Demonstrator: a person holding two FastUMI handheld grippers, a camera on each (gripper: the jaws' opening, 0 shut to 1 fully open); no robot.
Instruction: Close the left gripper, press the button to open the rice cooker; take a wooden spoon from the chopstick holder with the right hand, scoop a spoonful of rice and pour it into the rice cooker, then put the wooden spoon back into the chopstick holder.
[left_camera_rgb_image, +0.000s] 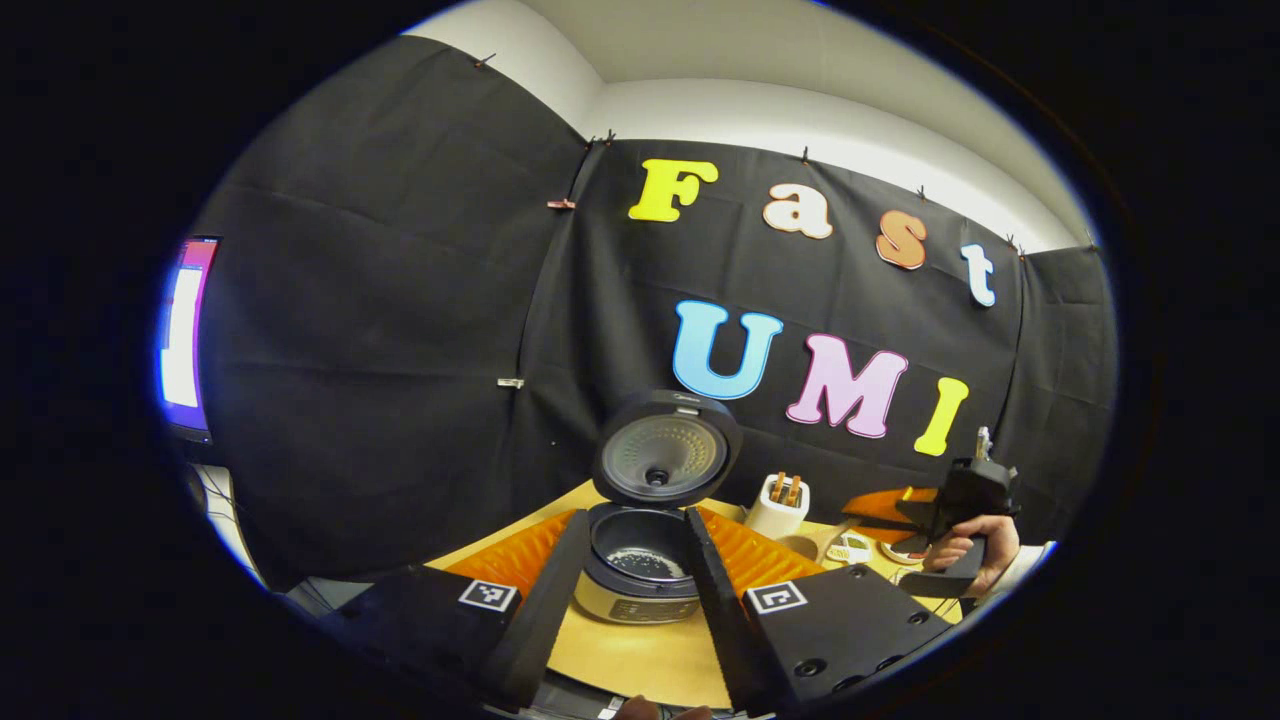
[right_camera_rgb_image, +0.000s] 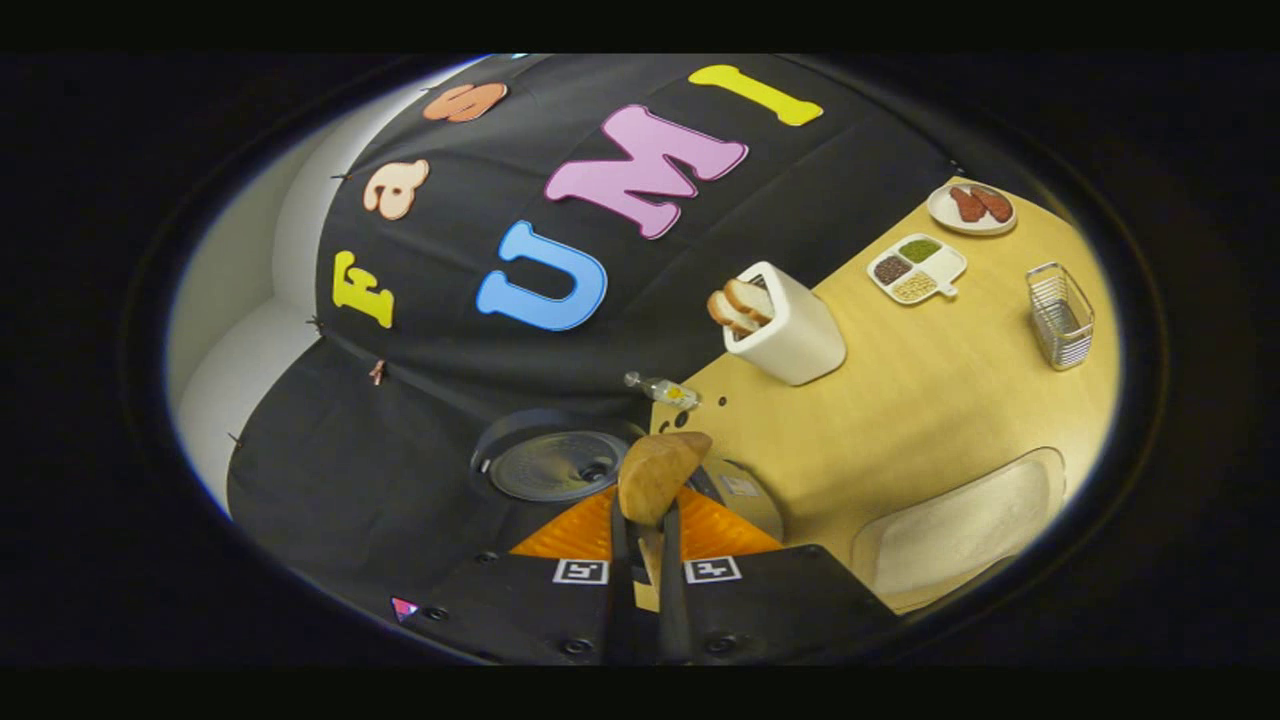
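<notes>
Right gripper (right_camera_rgb_image: 640, 520) pinches the wooden spoon (right_camera_rgb_image: 655, 475); left gripper (left_camera_rgb_image: 635, 540) stands with fingers spread.

In the right gripper view the spoon bowl sits at 12 o'clock from the fingers, over the rice cooker (right_camera_rgb_image: 740, 490) with its raised lid (right_camera_rgb_image: 555, 465). In the left gripper view the open rice cooker (left_camera_rgb_image: 640, 570) lies between the fingers, the chopstick holder (left_camera_rgb_image: 780, 505) at 2 o'clock.

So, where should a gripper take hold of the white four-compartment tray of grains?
By the small flat tab at the corner of the white four-compartment tray, coming from the side facing the wire basket. The tab sticks out clear of the filled compartments, so fingers would probably touch no grain.
</notes>
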